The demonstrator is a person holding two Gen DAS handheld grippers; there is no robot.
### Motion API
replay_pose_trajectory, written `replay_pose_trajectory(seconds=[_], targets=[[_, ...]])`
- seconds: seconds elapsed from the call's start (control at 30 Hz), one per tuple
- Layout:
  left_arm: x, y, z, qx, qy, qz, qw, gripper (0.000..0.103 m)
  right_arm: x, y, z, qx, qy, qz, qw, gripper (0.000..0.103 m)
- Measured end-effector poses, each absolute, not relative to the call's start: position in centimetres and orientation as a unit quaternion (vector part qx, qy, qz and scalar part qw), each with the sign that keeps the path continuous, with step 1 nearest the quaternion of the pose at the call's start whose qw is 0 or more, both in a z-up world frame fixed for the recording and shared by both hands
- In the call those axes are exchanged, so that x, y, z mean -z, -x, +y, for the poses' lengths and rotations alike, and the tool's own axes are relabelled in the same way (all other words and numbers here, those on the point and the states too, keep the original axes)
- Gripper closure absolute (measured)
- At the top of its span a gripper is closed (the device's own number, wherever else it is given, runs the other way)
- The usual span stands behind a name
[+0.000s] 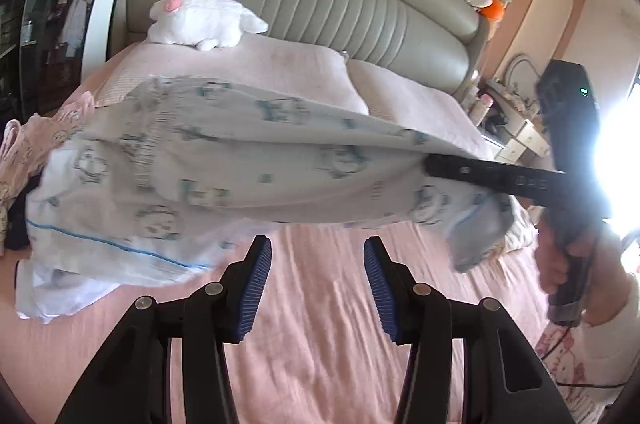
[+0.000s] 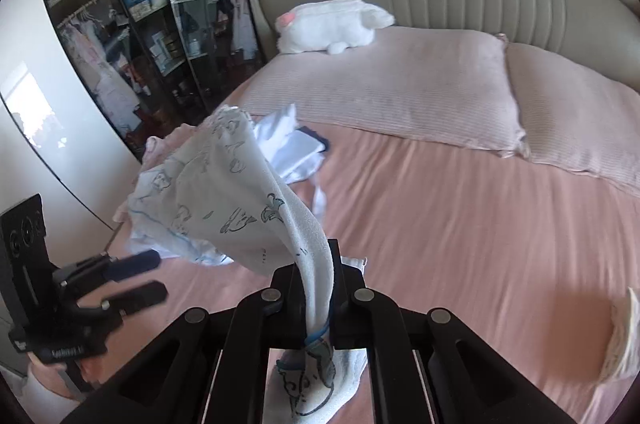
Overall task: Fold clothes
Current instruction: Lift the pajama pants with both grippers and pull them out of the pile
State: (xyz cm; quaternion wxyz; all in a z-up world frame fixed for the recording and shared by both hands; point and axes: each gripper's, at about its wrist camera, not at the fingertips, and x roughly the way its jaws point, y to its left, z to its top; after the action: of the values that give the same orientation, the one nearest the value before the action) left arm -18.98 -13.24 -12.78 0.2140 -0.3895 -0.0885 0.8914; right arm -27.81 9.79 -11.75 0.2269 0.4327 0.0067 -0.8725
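Right tongs (image 2: 316, 288) clamp a printed white garment (image 2: 224, 191) — cloth lifted off the pink bed (image 2: 460, 232), trailing left. Left tongs (image 1: 318, 288) gape wide, holding nothing, just below the hanging garment. More clothes (image 2: 292, 143) heaped near the pillows (image 2: 392, 83); white plush (image 2: 332, 23) on top.

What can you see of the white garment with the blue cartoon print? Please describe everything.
The white garment looks like thin, soft cloth, printed with blue-grey cartoon figures and edged with a blue line. The right gripper is shut on one bunched end, which hangs through its fingers. The rest stretches in the air over the pink bed, its far end drooping. The open left gripper is not touching it.
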Motion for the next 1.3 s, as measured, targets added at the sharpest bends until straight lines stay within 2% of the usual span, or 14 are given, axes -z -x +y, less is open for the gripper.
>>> replay_pose_trajectory(seconds=[0.13,0.27,0.37,0.53,0.57,0.67,0.73,0.87,0.93,0.97,1.0,1.03,1.2,1.3], targets=[[13.7,20.3,-13.6,-0.893,0.408,-0.064,0.178,0.058,12.8,27.9,14.3,0.889,-0.437,0.061,0.125,0.099],[14.9,21.5,-13.6,-0.892,0.43,-0.038,0.136,0.058,14.0,28.9,18.5,0.891,-0.447,0.071,0.018,0.095],[16.5,22.4,-13.0,-0.882,0.453,-0.027,0.127,0.058,14.6,28.7,19.8,0.901,-0.431,0.057,-0.002,0.08],[19.7,24.7,-10.2,-0.855,0.497,0.007,0.149,0.058,14.2,27.1,14.8,0.923,-0.366,0.086,0.08,0.069],[20.4,25.3,-9.5,-0.848,0.507,0.015,0.15,0.058,13.8,26.6,13.9,0.931,-0.344,0.088,0.089,0.065],[22.7,26.6,-8.4,-0.834,0.532,0.022,0.143,0.058,14.6,26.3,11.8,0.916,-0.362,0.084,0.155,0.021],[24.2,27.3,-7.9,-0.827,0.547,0.019,0.132,0.058,17.9,27.2,10.0,0.862,-0.449,0.061,0.228,0.023],[26.6,28.3,-7.3,-0.808,0.575,0.01,0.132,0.058,23.4,27.5,7.5,0.848,-0.479,0.08,0.214,0.024],[27.3,28.3,-7.1,-0.798,0.585,0.011,0.142,0.059,26.3,28.7,7.0,0.831,-0.51,0.098,0.198,0.06],[27.4,28.3,-7.0,-0.795,0.589,0.016,0.144,0.061,27.1,29.2,7.7,0.826,-0.524,0.082,0.191,0.095],[27.4,28.2,-6.9,-0.794,0.589,0.019,0.151,0.081,27.9,29.6,8.5,0.821,-0.537,0.065,0.183,0.101],[27.0,28.0,-6.7,-0.792,0.588,0.025,0.163,0.097,28.7,30.1,9.2,0.815,-0.55,0.049,0.175,0.102],[24.3,26.6,-6.3,-0.791,0.57,0.075,0.208,0.098,22.5,29.2,16.6,0.887,-0.455,0.044,0.063,0.103],[23.4,26.1,-6.9,-0.79,0.567,0.084,0.219,0.098,20.6,29.6,19.4,0.873,-0.477,-0.016,0.103,0.103]])
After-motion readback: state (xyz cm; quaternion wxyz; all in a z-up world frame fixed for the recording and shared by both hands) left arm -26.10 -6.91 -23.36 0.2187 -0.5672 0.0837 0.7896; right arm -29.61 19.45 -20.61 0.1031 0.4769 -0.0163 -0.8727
